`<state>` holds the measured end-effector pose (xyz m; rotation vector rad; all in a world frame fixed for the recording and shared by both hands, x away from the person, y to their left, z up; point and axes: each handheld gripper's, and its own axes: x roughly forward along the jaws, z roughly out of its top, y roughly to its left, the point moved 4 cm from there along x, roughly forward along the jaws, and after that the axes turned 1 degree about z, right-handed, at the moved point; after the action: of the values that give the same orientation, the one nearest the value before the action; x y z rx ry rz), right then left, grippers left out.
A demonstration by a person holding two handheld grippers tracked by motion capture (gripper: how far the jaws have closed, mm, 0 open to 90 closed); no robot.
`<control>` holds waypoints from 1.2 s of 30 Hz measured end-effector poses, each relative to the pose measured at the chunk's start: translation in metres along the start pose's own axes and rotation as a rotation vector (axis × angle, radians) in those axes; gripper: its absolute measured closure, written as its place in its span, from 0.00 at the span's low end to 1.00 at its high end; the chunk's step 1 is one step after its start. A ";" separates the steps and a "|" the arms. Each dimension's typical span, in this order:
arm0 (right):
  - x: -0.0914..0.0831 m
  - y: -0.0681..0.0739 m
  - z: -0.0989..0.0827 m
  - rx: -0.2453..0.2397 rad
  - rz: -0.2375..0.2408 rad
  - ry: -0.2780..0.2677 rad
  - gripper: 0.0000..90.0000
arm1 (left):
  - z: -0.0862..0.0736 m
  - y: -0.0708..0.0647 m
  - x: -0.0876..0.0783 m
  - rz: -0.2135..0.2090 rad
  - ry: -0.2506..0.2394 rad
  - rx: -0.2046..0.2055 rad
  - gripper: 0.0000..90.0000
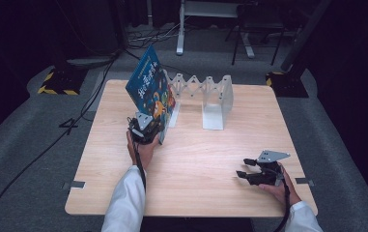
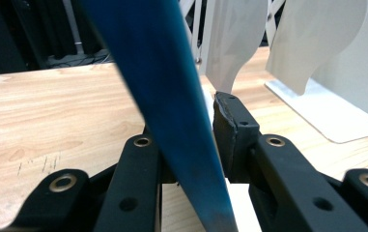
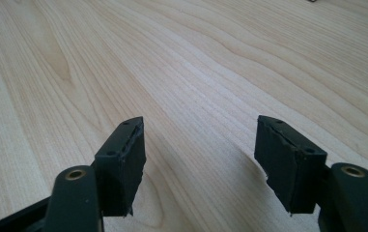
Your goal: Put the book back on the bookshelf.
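Holding tilted book [image 1: 151,92] in left gripper [image 1: 145,126] beside rack [image 1: 216,99]; jaws loosening, book between. Right gripper [image 1: 250,169] resting open, empty, on table [image 1: 196,159].

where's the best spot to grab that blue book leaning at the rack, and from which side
Grip the blue book at its lower near edge, coming from the person's side. It stands tilted, covers exposed there, and the white bookend rack blocks the far side. The left hand-held gripper already straddles that edge.

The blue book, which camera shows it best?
The high view: the book stands tilted, cover visible, beside the white rack, its lower edge at the left gripper. The left gripper view shows only a blurred blue slab between that gripper's jaws. The right gripper view faces the table.
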<state>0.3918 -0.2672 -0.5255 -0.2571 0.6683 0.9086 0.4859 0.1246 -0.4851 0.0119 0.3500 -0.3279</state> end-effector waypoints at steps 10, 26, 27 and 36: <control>0.000 0.000 0.000 -0.002 0.002 0.003 0.40 | -0.011 -0.009 0.005 -0.021 0.038 0.013 0.79; 0.001 0.000 0.000 -0.002 -0.004 0.004 0.40 | -0.003 -0.004 -0.010 -0.017 0.034 0.059 0.74; 0.000 0.000 0.000 -0.003 -0.003 0.003 0.40 | -0.002 -0.004 -0.011 -0.018 0.032 0.062 0.74; -0.001 0.000 0.000 -0.001 -0.002 -0.005 0.40 | 0.004 -0.001 -0.019 -0.043 0.050 0.096 0.70</control>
<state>0.3917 -0.2678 -0.5246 -0.2557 0.6628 0.9076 0.4696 0.1297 -0.4751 0.1065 0.3838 -0.3871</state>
